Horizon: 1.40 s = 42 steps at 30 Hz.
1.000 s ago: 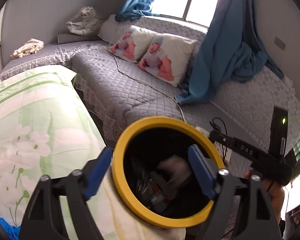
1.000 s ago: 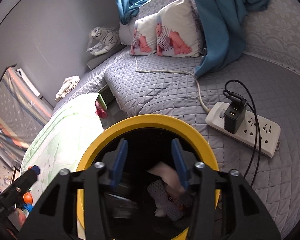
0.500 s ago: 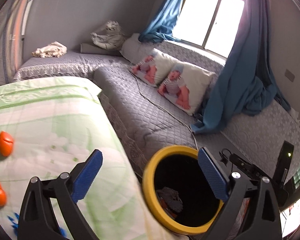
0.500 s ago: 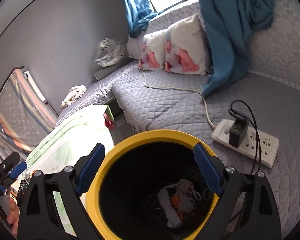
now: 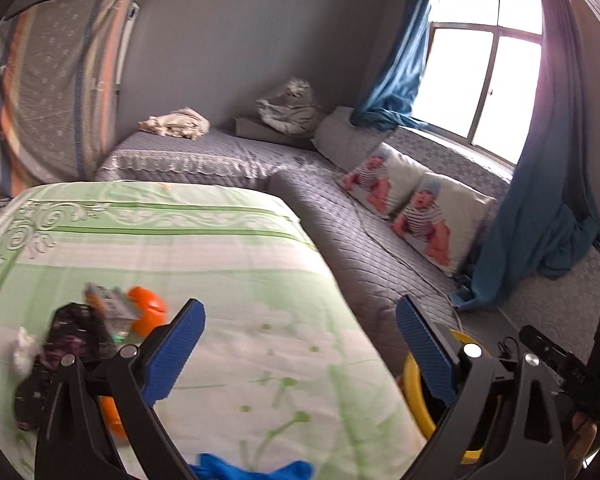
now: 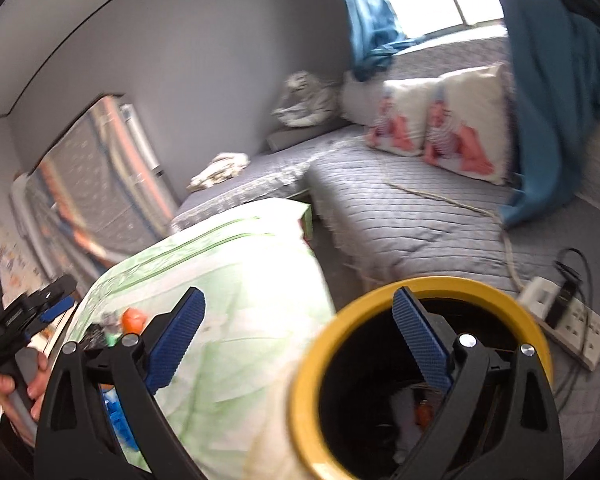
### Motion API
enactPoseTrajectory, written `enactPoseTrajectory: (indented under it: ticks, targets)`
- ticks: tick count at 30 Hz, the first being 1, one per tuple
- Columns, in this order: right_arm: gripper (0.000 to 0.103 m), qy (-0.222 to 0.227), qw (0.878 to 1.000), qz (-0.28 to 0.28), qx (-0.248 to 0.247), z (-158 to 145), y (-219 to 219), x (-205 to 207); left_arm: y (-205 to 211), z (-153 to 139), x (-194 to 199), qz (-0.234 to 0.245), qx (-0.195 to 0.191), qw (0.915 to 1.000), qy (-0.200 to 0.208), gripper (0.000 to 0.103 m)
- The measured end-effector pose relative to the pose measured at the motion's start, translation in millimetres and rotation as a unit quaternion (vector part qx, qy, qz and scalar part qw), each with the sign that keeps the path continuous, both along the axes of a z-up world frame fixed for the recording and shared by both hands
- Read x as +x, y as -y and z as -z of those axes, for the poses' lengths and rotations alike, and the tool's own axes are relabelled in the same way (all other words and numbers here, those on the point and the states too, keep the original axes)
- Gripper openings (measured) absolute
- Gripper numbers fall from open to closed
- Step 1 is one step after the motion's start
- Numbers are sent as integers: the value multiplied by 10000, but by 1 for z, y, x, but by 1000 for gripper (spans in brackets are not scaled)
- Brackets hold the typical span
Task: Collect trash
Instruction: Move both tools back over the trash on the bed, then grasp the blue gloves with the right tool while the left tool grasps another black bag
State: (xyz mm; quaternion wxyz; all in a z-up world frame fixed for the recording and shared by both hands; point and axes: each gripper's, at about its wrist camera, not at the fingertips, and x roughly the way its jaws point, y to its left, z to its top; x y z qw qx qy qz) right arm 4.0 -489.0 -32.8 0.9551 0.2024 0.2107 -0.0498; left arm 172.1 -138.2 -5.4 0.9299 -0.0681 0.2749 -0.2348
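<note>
Both grippers stood wide and empty. The left gripper [image 5: 300, 344] faced the green-covered table [image 5: 228, 264]; the trash [image 5: 100, 320], wrappers and orange pieces, lay left of its left finger. The yellow-rimmed bin [image 6: 420, 380] sat under the right gripper [image 6: 296, 336]. Judged step: reaching for another piece; next, centre the fingers on one.

bare green tablecloth [image 5: 268, 320] ahead of the spread jaws, trash pile [image 5: 76, 336] left, yellow-rimmed bin [image 6: 420, 296] beside the table edge
</note>
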Motion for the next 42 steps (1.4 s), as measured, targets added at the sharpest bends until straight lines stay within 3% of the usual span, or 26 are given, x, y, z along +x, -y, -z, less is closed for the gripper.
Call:
enactPoseTrajectory:
  ticks: [11,24,35,42]
  targets:
    - [92,-54,9910,-1260,-447,-7,-104,37,-103,7,5,-797,132,9967,-2,95]
    - [92,-331,9682,-2217,-1109,25,-189,45,-167,54,-6,-1310,120,9903,-448,95]
    - [92,-593,9384,-2865,-1836,54,-241,43,-170,84,2,-1268,361,9888,-694,95]
    - [92,-813,9310,-3015,-1891,69,-254,56,-167,96,12,-1216,422,9875,-914,95]
